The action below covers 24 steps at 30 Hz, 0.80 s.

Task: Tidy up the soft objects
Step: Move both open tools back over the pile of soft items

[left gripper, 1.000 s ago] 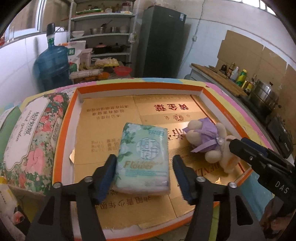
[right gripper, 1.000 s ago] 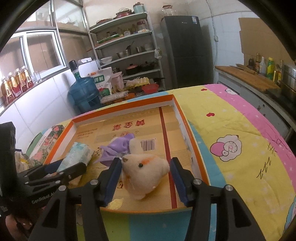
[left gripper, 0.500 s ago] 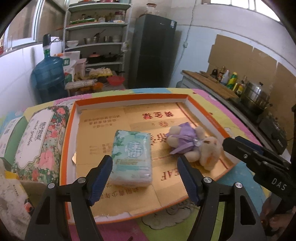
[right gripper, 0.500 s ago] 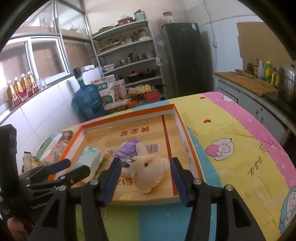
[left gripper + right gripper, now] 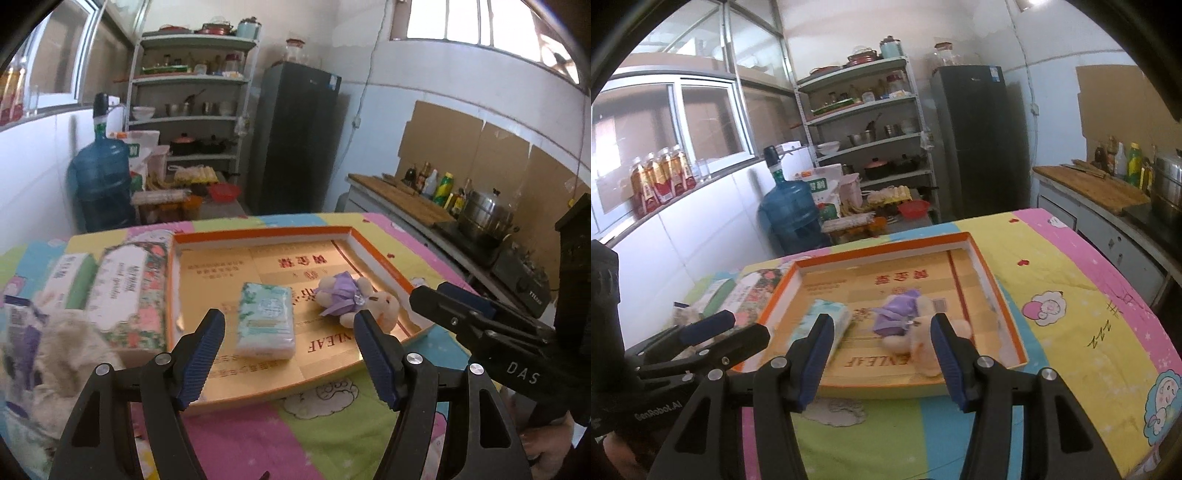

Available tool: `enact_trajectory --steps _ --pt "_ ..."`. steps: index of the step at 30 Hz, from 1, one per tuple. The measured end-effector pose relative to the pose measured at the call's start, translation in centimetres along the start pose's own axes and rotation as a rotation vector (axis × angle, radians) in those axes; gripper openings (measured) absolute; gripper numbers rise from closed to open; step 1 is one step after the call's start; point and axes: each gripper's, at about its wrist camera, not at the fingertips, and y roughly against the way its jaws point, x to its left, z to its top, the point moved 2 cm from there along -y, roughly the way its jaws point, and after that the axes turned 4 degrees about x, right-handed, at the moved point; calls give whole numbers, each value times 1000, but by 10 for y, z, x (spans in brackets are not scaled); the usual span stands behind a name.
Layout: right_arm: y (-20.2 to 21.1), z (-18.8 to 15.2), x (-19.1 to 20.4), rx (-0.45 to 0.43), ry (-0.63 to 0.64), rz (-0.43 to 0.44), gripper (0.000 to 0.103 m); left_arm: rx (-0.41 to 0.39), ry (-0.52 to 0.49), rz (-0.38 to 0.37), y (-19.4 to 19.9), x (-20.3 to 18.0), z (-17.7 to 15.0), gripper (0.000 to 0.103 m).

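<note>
While both grippers, left (image 5: pixel 290 354) and right (image 5: pixel 882 356), hover with fingers released, they have backed away from the tissue pack (image 5: pixel 266 319) and plush (image 5: pixel 356 301).

Shallow tray (image 5: pixel 384 266) on the tablecloth (image 5: pixel 1071 295), centre of table. In the tray: tissue pack (image 5: pixel 266 321) left of centre toward the near edge, plush toy (image 5: pixel 354 301) just right of it, apart. Two tissue boxes (image 5: pixel 125 291) lie outside the tray's left edge, side by side; a fluffy item (image 5: pixel 62 369) nearer the near-left corner.
</note>
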Motion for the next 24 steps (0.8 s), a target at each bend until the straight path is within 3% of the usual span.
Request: enact_trajectory --steps 6,15,24 --pt "8 0 34 -11 42 32 55 -61 -1 59 40 22 -2 74" --pt "3 -5 99 5 116 99 55 -139 66 159 103 86 -14 74" --pt "-17 -23 157 70 160 174 55 -175 127 245 146 152 -38 74"
